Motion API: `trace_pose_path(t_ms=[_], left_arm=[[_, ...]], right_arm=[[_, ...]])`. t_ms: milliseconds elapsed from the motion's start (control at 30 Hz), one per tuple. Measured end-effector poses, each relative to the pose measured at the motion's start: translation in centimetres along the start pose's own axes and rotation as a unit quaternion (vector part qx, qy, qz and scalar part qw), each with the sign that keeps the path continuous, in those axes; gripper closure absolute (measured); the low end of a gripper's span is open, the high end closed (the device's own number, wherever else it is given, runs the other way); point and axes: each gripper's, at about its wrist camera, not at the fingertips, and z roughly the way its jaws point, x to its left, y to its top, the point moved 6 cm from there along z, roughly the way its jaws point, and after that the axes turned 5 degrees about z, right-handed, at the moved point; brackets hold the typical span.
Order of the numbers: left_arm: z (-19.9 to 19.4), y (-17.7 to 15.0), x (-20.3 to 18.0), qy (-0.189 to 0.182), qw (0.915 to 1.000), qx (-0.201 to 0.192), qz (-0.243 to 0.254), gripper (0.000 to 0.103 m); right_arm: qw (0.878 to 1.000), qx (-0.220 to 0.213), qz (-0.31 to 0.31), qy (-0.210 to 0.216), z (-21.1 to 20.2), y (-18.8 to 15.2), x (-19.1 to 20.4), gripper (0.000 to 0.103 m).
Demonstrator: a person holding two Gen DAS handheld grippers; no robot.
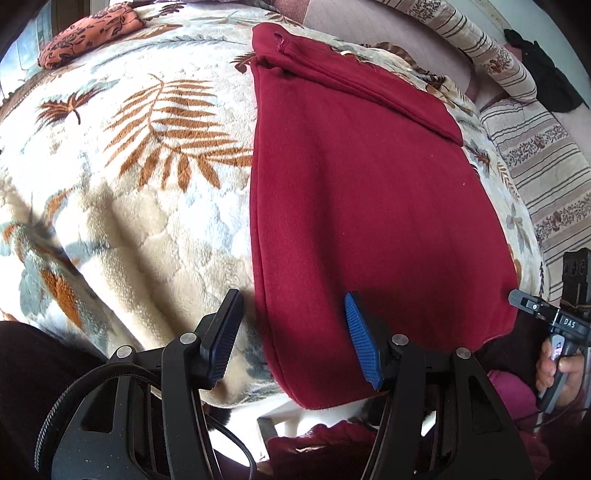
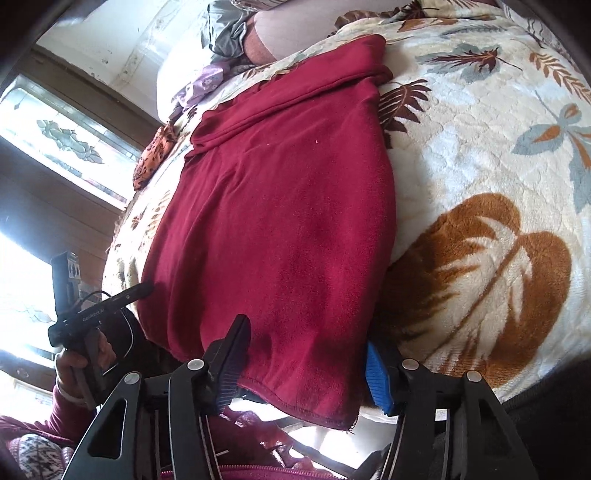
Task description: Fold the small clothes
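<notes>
A dark red garment (image 1: 369,203) lies flat on a leaf-patterned blanket (image 1: 147,184), its top part folded over at the far end. My left gripper (image 1: 291,332) is open and straddles the garment's near left edge, with one finger over the blanket and the blue pad (image 1: 364,347) over the cloth. In the right wrist view the same garment (image 2: 277,221) fills the centre. My right gripper (image 2: 303,365) stands open around its near right corner, where the hem hangs off the bed edge. The cloth partly hides the blue pad (image 2: 376,373). Each view shows the other gripper in a hand at its side.
An orange patterned cloth (image 1: 88,33) lies at the blanket's far left. Striped cushions (image 1: 535,166) and a black item (image 1: 546,74) are on the right. A window (image 2: 55,147) and purple cloth (image 2: 199,85) are beyond the bed. The person's maroon sleeve (image 2: 66,413) is close below.
</notes>
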Motion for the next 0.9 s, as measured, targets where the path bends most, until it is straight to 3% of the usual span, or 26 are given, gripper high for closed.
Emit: trace_pose_path(t_ms=[267,367,467,667,700,767,800,833,867,900], left_arm=[[0.1,-0.4,-0.1,-0.013,0.9999,0.005,-0.001,0.045],[0.4,-0.3,-0.5,-0.023,0.9997,0.002,-0.002,0.033],[0.7,-0.3,-0.9,-0.013,0.9998,0.002,0.013,0.029],[1.0,-0.4,-1.6,0.008,0.999,0.006,0.044,0.029],[0.9,-0.4,-1.5,0.012,0.999,0.005,0.043,0.031],[0.7,-0.4,-1.1,0.023,0.9988,0.0,0.042,0.058],[0.5,-0.4,-0.9,0.021,0.9989,-0.001,0.042,0.065],[0.4,-0.3,-0.8,0.011,0.9991,0.0,0.04,0.081],[0.3,-0.2,-0.8,-0.006,0.9993,0.004,0.037,0.091],[0.1,-0.1,-0.8,-0.02,0.9992,0.007,0.034,0.091]], right_arm=[[0.999,0.012,0.006,0.048,-0.3,0.2,0.3,0.048],[0.999,0.025,-0.004,0.024,0.6,0.1,0.2,0.048],[1.0,0.021,-0.008,0.022,1.0,0.2,0.6,0.042],[1.0,0.011,-0.003,0.02,1.3,0.2,0.9,0.037],[1.0,0.014,-0.007,0.018,1.2,0.1,1.0,0.038],[0.999,0.023,-0.026,0.002,1.2,0.0,1.1,0.05],[0.999,0.027,-0.039,0.002,1.3,0.1,1.5,0.061],[0.998,0.032,-0.051,0.008,1.4,0.0,2.0,0.073],[0.998,0.034,-0.06,0.016,1.4,0.0,2.4,0.075],[0.997,0.033,-0.065,0.02,1.4,0.0,2.7,0.076]])
